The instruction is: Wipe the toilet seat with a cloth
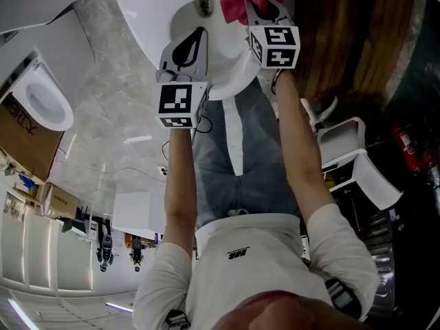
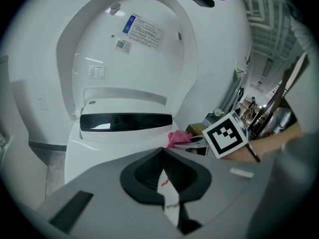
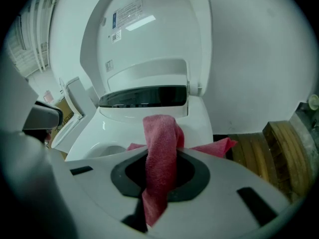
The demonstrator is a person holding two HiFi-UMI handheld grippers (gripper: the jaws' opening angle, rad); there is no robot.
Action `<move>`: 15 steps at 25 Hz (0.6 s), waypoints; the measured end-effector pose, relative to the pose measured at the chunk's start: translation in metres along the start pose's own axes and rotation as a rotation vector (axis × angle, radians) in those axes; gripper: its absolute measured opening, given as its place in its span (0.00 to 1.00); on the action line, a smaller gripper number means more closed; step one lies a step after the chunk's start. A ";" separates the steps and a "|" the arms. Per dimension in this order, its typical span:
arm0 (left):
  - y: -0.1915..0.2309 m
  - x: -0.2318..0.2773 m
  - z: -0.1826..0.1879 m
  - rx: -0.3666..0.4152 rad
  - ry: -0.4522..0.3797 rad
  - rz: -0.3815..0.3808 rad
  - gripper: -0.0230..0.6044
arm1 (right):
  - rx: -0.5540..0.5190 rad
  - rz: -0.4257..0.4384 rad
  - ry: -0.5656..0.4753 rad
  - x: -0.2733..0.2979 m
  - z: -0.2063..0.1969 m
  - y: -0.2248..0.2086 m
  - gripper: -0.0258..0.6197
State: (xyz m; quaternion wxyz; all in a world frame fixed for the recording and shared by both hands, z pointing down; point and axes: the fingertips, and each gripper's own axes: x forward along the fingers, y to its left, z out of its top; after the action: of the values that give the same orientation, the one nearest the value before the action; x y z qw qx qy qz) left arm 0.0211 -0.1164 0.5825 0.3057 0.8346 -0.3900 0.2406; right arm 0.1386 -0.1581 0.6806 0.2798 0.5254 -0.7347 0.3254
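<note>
A white toilet stands with its lid raised, and its seat shows at the top of the head view. A pink cloth is pinched in my right gripper, which is shut on it. The cloth's ends stick out over the seat's right side near the back. My right gripper hovers there. My left gripper is shut with nothing in it and is held over the front of the seat, a little left of the right gripper. In the head view the left gripper sits above the bowl.
A second white toilet and a cardboard box stand to the left on the grey marble floor. Dark wooden boards lie right of the toilet, with white chairs and a red fire extinguisher beyond. The person's legs stand right at the bowl's front.
</note>
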 end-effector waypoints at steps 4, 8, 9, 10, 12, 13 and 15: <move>-0.012 0.000 -0.001 0.016 0.003 -0.019 0.05 | -0.005 -0.019 0.013 -0.011 -0.016 -0.004 0.11; -0.028 -0.005 0.002 0.041 0.002 -0.038 0.05 | 0.034 -0.049 0.029 -0.030 -0.031 -0.013 0.11; -0.033 -0.008 0.003 0.048 0.000 -0.044 0.05 | 0.057 -0.061 0.035 -0.037 -0.035 -0.016 0.11; -0.038 -0.010 0.005 0.055 -0.001 -0.050 0.05 | 0.079 -0.072 0.036 -0.045 -0.038 -0.020 0.11; -0.046 -0.016 0.007 0.069 -0.002 -0.058 0.05 | 0.103 -0.085 0.029 -0.062 -0.040 -0.022 0.11; -0.049 -0.020 0.008 0.074 -0.002 -0.062 0.05 | 0.103 -0.090 0.024 -0.071 -0.040 -0.022 0.11; -0.054 -0.030 0.014 0.083 -0.004 -0.066 0.05 | 0.095 -0.097 0.016 -0.089 -0.036 -0.018 0.11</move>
State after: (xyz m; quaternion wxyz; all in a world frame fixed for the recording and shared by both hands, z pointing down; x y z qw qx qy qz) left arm 0.0489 -0.0834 0.5366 0.2776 0.8595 -0.3525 0.2449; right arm 0.1842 -0.0819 0.6394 0.2755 0.5704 -0.6899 0.3503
